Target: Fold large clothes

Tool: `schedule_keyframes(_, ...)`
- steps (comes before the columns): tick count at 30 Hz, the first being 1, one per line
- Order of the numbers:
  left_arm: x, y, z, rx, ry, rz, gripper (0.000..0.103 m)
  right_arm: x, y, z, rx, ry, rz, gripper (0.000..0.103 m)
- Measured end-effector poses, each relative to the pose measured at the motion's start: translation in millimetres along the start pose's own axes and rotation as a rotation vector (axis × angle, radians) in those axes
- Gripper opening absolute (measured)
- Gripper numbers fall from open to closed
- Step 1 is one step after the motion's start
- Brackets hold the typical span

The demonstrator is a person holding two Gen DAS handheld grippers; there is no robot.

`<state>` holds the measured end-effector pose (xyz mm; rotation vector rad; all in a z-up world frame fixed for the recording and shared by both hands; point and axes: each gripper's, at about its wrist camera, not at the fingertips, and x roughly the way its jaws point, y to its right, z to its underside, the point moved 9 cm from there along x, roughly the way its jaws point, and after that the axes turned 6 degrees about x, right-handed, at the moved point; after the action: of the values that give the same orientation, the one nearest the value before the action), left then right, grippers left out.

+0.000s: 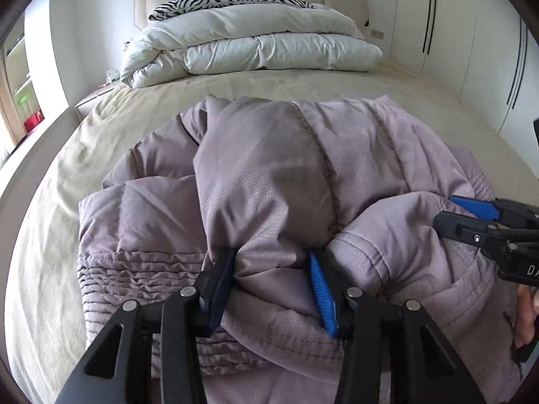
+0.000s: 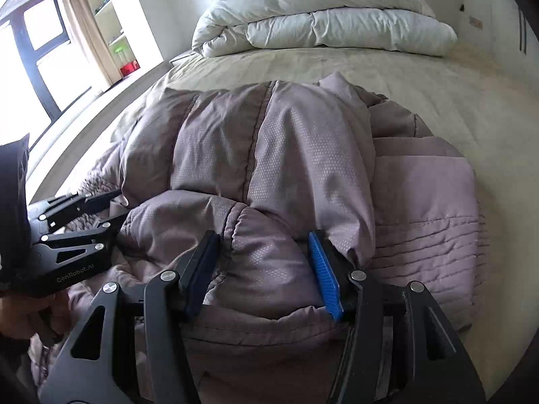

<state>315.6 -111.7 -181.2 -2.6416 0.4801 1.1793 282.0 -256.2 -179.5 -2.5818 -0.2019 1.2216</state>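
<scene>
On the bed [image 1: 235, 94], I have both grippers' fingers [image 1: 321, 289] clamping the jacket's [image 1: 269, 168] near edge (mid-fold); next, carry it forward evenly.

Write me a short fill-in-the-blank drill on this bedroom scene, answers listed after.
1. Both tongs, the left tongs and the right tongs, pinch a puffy ____ jacket.
2. The jacket lies on the ____ bedsheet.
3. Near the headboard sits a folded ____ duvet.
4. Behind the duvet lies a ____-striped pillow.

Answers: lilac; beige; white; zebra
</scene>
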Motion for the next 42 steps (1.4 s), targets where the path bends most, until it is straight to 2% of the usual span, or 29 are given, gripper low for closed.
schedule_keyframes(2, -22, -3, -2, -0.022, 0.058, -0.035, 0.050, -35, -7, -9, -0.005, 0.083, -0.023, 0.053)
schedule_keyframes(3, -29, -3, -1, -0.024, 0.080, -0.057, 0.053, -47, -13, -9, -0.034, 0.116, -0.017, 0.053)
schedule_keyframes(4, -32, -2, 1, -0.016, 0.088, -0.077, 0.055, -53, -18, -6, -0.064, 0.121, -0.002, 0.053)
schedule_keyframes(8, -3, 6, 19, 0.040, 0.018, -0.106, 0.063, -13, -14, 29, -0.188, -0.006, 0.130, 0.055)
schedule_keyframes(9, -1, 4, 19, 0.037, 0.014, -0.117, 0.069, -9, -13, 33, -0.205, 0.005, 0.137, 0.055)
schedule_keyframes(10, -2, 2, 18, 0.017, 0.005, -0.105, 0.070, -11, -13, 33, -0.209, 0.020, 0.143, 0.055)
schedule_keyframes(13, -25, -6, 14, -0.048, 0.026, -0.050, 0.070, -33, -15, 28, -0.128, 0.037, 0.134, 0.056)
schedule_keyframes(15, -52, -10, 19, -0.050, 0.049, -0.050, 0.077, -65, -17, 25, -0.071, 0.090, 0.079, 0.063)
schedule_keyframes(16, -68, -13, 26, -0.062, 0.061, -0.040, 0.079, -84, -19, 25, -0.058, 0.120, 0.050, 0.074)
schedule_keyframes(17, -85, -16, 35, -0.078, 0.068, -0.026, 0.083, -104, -20, 28, -0.051, 0.148, 0.021, 0.081)
schedule_keyframes(19, -116, -24, 61, -0.113, 0.068, 0.005, 0.086, -146, -22, 43, -0.044, 0.178, -0.056, 0.083)
schedule_keyframes(21, -146, -35, 96, -0.145, 0.043, 0.024, 0.091, -177, -21, 66, -0.029, 0.146, -0.125, 0.084)
schedule_keyframes(23, -171, -44, 138, -0.182, 0.005, 0.046, 0.092, -201, -16, 98, -0.007, 0.078, -0.183, 0.084)
schedule_keyframes(27, -208, -53, 227, -0.262, -0.116, 0.109, 0.092, -240, 9, 178, 0.037, -0.030, -0.165, 0.084)
schedule_keyframes(29, -225, -55, 267, -0.291, -0.169, 0.101, 0.092, -256, 28, 214, 0.083, -0.070, -0.154, 0.084)
schedule_keyframes(33, -242, -49, 336, -0.425, -0.259, 0.177, 0.092, -285, 64, 268, 0.213, -0.103, -0.181, 0.084)
schedule_keyframes(37, -243, -36, 373, -0.510, -0.311, 0.258, 0.092, -300, 99, 307, 0.326, -0.128, -0.164, 0.084)
schedule_keyframes(39, -240, -27, 379, -0.533, -0.324, 0.317, 0.092, -305, 111, 323, 0.353, -0.140, -0.146, 0.084)
schedule_keyframes(42, -230, -18, 382, -0.560, -0.332, 0.381, 0.092, -306, 117, 344, 0.400, -0.196, -0.181, 0.084)
